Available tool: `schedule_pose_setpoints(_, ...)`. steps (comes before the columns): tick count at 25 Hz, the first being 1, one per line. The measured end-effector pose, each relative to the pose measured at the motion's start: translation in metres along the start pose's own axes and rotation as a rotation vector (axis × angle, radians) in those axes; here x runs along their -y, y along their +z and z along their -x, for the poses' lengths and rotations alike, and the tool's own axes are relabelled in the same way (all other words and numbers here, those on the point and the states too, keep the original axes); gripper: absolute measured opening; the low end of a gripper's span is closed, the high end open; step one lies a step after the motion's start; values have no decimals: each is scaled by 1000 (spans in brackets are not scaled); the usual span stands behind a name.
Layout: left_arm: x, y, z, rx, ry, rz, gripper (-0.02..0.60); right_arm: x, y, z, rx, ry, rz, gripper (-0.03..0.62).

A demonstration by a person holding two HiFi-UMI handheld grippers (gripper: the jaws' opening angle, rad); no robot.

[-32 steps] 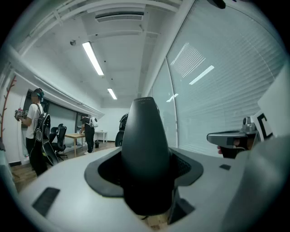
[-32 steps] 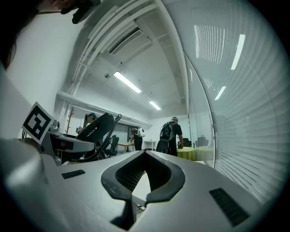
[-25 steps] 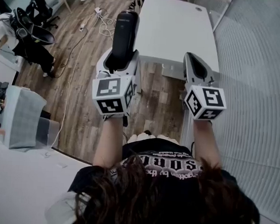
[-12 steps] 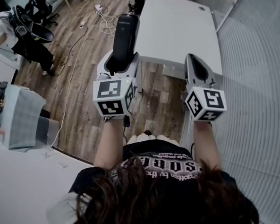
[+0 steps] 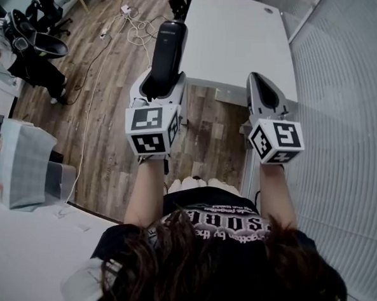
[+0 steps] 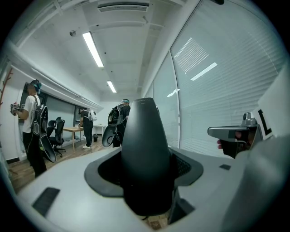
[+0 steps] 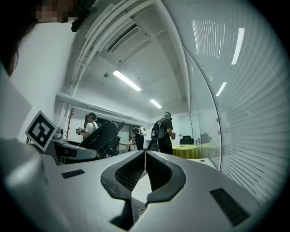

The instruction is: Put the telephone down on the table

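Observation:
A black cordless telephone sticks out forward from my left gripper, whose jaws are shut on its lower end. In the left gripper view the telephone fills the gap between the jaws and stands upright. It hangs above the wooden floor, just off the near left corner of the white table. My right gripper is level with the left one, to its right, over the table's near edge. Its jaws meet at the tips with nothing between them.
A glass wall with blinds runs along the right. Cables lie on the floor left of the table. People with gear stand at the far left and farther back in the room. A grey box stands lower left.
Both grippers have drifted slightly forward toward the table; the telephone stays gripped in the left one. The right gripper stays shut.

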State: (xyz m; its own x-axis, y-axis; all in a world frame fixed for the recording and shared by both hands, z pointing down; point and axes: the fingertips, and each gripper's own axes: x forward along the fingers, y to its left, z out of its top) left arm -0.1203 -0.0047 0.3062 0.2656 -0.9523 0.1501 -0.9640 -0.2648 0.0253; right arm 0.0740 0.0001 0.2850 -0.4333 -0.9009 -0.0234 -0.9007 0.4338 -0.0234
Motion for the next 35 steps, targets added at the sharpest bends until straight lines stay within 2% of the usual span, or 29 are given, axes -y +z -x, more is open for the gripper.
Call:
schedule_pose_setpoints(16,5,-9,-34,-43,-57,-8,272,20,-8,-20,-24,-53,5,31)
schedule_pose_setpoints(22,-1,-20,-52,-65,-46,0,272,25,-17,-32,-32,-43,7,31)
schedule_pose_setpoints(35,-3,-16,-125,-97,1,-15,272,79,-30,-97,-42,-9,-29,31)
